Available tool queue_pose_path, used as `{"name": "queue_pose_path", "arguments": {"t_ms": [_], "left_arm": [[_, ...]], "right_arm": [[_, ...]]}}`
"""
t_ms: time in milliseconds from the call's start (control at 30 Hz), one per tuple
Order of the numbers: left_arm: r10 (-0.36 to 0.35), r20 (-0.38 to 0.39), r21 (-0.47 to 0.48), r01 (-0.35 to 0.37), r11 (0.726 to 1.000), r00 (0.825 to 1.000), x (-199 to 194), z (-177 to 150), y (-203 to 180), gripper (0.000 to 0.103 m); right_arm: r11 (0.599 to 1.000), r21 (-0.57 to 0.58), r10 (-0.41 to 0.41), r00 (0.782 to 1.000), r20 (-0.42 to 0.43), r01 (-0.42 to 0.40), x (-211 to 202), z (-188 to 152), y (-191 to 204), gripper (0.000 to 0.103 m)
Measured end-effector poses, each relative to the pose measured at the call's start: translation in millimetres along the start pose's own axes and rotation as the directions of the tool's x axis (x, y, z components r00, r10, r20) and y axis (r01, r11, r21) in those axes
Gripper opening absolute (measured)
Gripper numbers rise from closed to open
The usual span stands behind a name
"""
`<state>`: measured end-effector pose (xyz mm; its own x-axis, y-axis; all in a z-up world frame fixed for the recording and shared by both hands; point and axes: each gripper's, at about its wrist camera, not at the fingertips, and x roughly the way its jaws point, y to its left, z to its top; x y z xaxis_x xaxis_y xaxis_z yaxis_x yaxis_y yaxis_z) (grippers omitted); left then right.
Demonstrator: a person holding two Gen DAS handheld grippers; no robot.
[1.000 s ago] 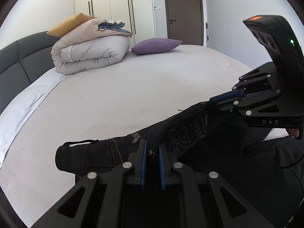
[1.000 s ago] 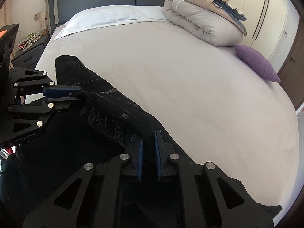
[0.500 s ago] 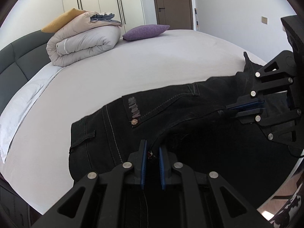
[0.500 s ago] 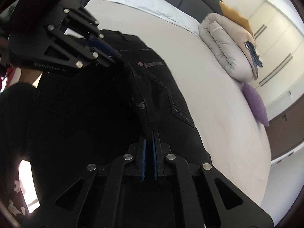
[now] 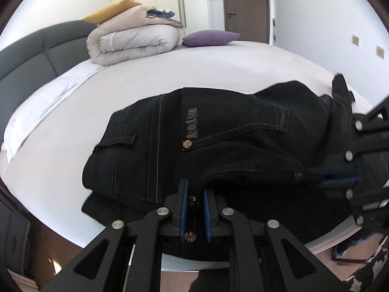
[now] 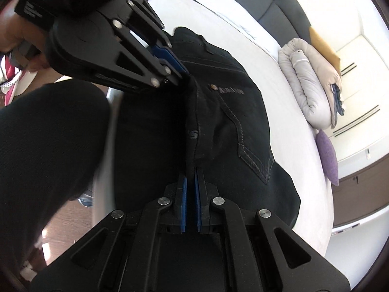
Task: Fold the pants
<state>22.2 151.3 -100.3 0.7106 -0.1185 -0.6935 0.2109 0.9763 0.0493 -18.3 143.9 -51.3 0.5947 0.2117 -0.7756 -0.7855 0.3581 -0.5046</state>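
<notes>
The black pants [image 5: 218, 131] lie at the edge of the bed [image 5: 194, 65], partly hanging off it. Grey lettering beside a brass rivet [image 5: 187, 144] on the pocket is too blurred to read. The left gripper [image 5: 194, 199] has its jaws clamped on the pants' edge, and the right gripper [image 6: 190, 180] has its jaws clamped on the same edge further along. A rolled duvet [image 5: 136, 41] and purple cushion [image 5: 210, 37] sit far back.

On the black pants [image 5: 231, 131] there is grey lettering beside a small metal rivet, along the pocket edge; it looks like "AioliMe", but I cannot read it with certainty. Near the hem pinched by the right gripper [image 5: 338, 176], one grey letter "S" shows. The print on the left gripper [image 6: 175, 73] is unreadable.
</notes>
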Motion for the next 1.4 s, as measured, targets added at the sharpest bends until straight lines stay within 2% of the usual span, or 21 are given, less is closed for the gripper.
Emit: {"name": "queue_pose_path", "arguments": {"t_ms": [133,267,400,467,533,800,833,900,1033,1200,1400], "left_arm": [[-0.031,0.013,-0.035,0.032,0.999,0.999,5.3,-3.2,12.2,0.012],[-0.034,0.024,-0.015,0.034,0.999,0.999,6.6,-3.9,14.4,0.016],[-0.045,0.046,0.002,0.045,0.999,0.998,-2.9,-10.4,13.7,0.020],[-0.046,0.062,0.024,0.045,0.999,0.997,-14.2,-11.2,16.7,0.034],[-0.042,0.068,0.017,0.041,0.999,0.997,-23.3,-11.3,25.2,0.041],[-0.069,0.125,-0.104,0.082,0.991,0.990,-39.9,-4.7,48.0,0.041],[-0.060,0.108,-0.111,0.072,0.991,0.992,-34.5,-0.9,46.4,0.041],[-0.041,0.069,-0.119,0.049,0.992,0.997,-22.4,0.4,46.0,0.041],[-0.070,0.063,-0.180,0.080,0.980,0.996,-7.6,-4.6,50.7,0.041],[-0.049,0.046,-0.181,0.057,0.982,0.998,-1.5,-11.4,53.0,0.041],[-0.022,0.070,-0.198,0.036,0.979,0.997,-4.8,-12.5,55.5,0.041]], "right_arm": [[0.999,-0.032,0.013,1.000,-0.013,-0.014,12.2,9.6,23.7,0.005],[0.999,-0.039,0.004,1.000,-0.030,-0.005,25.5,14.8,45.2,0.005],[1.000,-0.030,0.003,0.999,-0.043,-0.005,30.1,10.7,45.6,0.005],[1.000,-0.025,0.002,0.999,-0.043,-0.003,32.6,10.8,49.1,0.005],[1.000,-0.020,-0.001,0.999,-0.042,0.001,30.9,9.0,50.5,0.005],[0.999,-0.046,-0.011,0.999,-0.041,0.009,14.5,-5.6,60.7,0.005],[0.999,-0.045,-0.011,0.999,-0.044,0.009,3.8,-15.8,54.6,0.005],[0.999,-0.035,-0.007,0.999,-0.047,0.005,7.6,-15.7,48.3,0.005],[0.999,-0.040,-0.005,0.999,-0.046,0.003,2.8,-17.0,47.0,0.005],[0.999,-0.050,-0.001,0.998,-0.055,-0.002,0.5,-22.0,44.0,0.005],[0.999,-0.050,-0.001,0.998,-0.061,-0.002,1.5,-22.5,48.3,0.005]]}}
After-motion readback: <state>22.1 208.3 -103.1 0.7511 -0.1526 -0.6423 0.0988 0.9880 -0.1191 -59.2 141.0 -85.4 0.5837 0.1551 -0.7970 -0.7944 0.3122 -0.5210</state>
